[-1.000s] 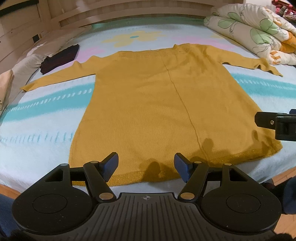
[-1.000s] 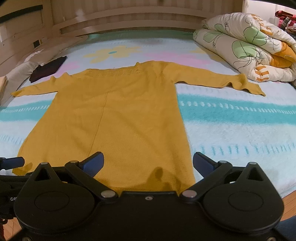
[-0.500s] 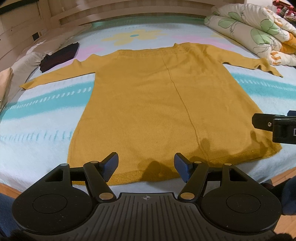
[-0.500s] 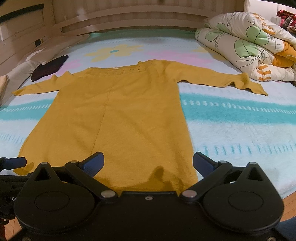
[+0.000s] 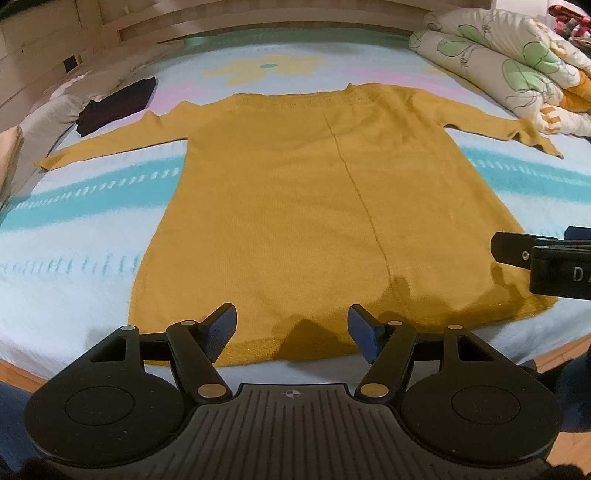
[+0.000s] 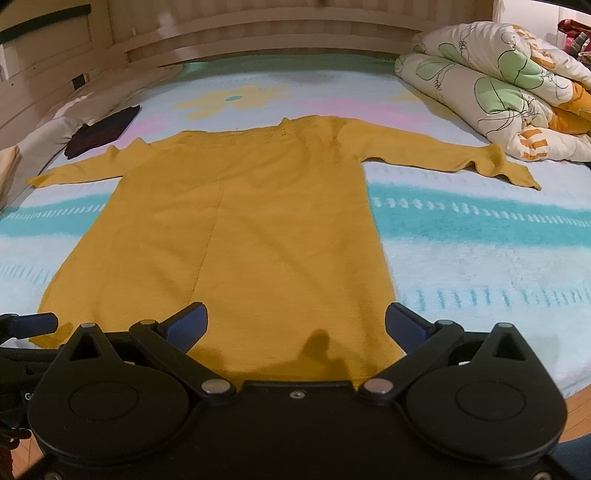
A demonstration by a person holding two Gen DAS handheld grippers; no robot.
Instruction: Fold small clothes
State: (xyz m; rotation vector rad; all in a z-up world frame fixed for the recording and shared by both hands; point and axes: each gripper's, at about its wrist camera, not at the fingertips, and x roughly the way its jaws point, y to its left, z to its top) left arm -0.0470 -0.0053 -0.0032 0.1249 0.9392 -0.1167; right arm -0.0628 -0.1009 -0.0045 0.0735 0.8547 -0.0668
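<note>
A mustard-yellow knit sweater (image 5: 314,206) (image 6: 236,236) lies flat on the bed, both sleeves spread out sideways, its hem toward me. My left gripper (image 5: 291,328) hovers open over the hem's left half, nothing between its blue pads. My right gripper (image 6: 295,325) stands open above the hem's right half, also with nothing in it. Part of the right gripper (image 5: 543,258) shows at the right edge of the left wrist view, over the hem's right corner. In the right wrist view a blue fingertip of the left gripper (image 6: 29,325) pokes in at the left.
The bed (image 5: 74,236) carries a pale sheet with teal stripes and flower prints. A folded dark garment (image 5: 116,105) lies at the far left near a pillow (image 6: 48,136). A rolled floral quilt (image 6: 498,92) fills the far right. A wooden headboard (image 6: 258,33) runs behind.
</note>
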